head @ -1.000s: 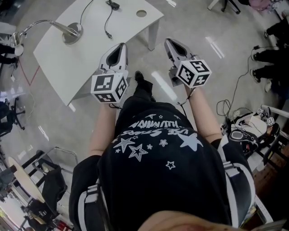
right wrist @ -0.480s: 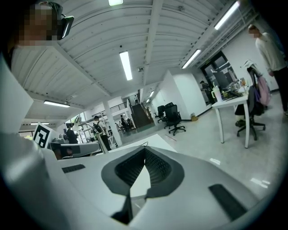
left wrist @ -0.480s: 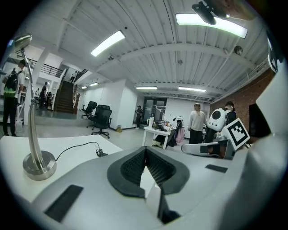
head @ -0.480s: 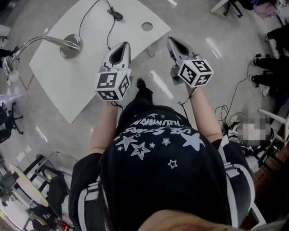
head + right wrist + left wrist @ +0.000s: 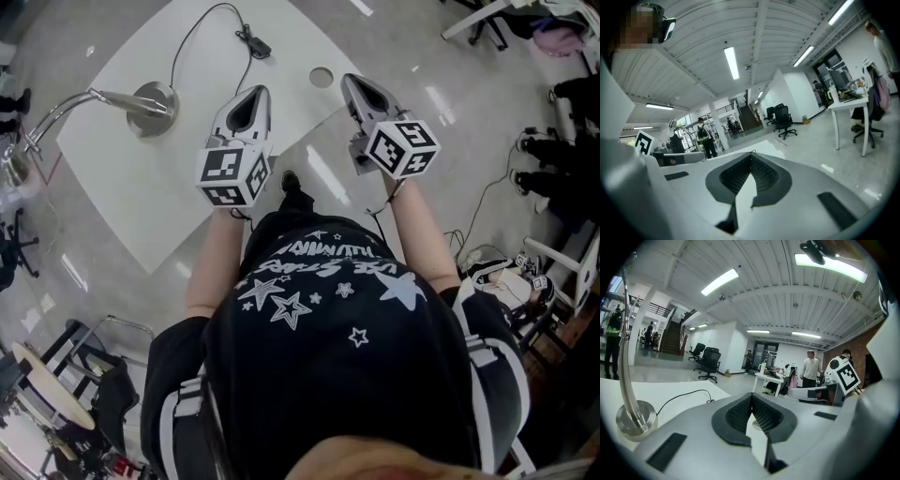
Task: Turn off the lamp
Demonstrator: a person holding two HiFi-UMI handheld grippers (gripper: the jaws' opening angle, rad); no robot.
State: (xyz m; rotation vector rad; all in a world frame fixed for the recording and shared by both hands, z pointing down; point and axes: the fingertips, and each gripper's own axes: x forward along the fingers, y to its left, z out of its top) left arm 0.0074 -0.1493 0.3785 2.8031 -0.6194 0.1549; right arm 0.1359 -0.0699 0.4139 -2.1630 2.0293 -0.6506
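Left gripper (image 5: pixel 251 96) and right gripper (image 5: pixel 356 84), each hand-held, point away from the person (image 5: pixel 337 319), side by side and apart. In its own view each shows its jaw tips met, with nothing between them.

Head view, left to right:
- Lamp (image 5: pixel 150 97): its round metal base stands on the white table (image 5: pixel 122 197). Its bent neck reaches left past the table edge to a head at the picture's margin, too blurred to tell whether lit or dark.
- Cord (image 5: pixel 184 42): it arcs from the base to a small black block (image 5: pixel 255 44) lying on the tabletop.
- The left gripper lies over the table's near edge, well apart from the base.
- Hole (image 5: pixel 322 77): round, in the tabletop, between the two gripper tips.
- The right gripper lies at the table's right corner.

Left gripper view: the lamp base and neck stand at the left.
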